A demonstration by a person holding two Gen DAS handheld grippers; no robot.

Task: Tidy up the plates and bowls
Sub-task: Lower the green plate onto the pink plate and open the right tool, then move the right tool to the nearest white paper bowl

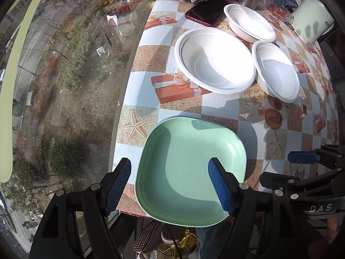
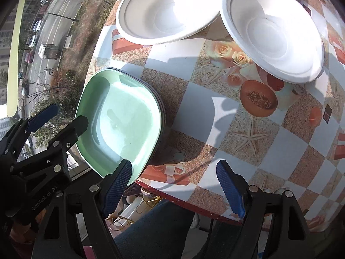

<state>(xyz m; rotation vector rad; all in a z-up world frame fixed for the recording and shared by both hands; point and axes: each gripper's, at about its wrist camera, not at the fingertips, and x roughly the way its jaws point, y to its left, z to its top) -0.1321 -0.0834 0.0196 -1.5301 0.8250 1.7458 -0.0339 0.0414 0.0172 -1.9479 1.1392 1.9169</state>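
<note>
A pale green square plate [image 1: 189,168] tops a small stack at the table's near left corner and juts over the edge. My left gripper [image 1: 170,185] hangs over it, pointing down and open; its left finger [image 1: 118,185] is outside the rim and its right finger [image 1: 220,187] is above the plate's inside, with neither pressing. My right gripper [image 2: 174,187] is open over the table's near edge, nothing between its pads, with the green plate [image 2: 123,120] by its left finger. Three white bowls stand further back: a large one [image 1: 215,60], one to its right [image 1: 278,71] and one behind [image 1: 250,22].
The round table [image 1: 215,112] has a checked, patterned cloth and stands against a window that looks down on a street. At the back lie a dark red phone [image 1: 204,13], a glass bowl [image 1: 280,10], folded cloth and a pink cylinder. A person's legs in jeans [image 2: 155,233] show below the edge.
</note>
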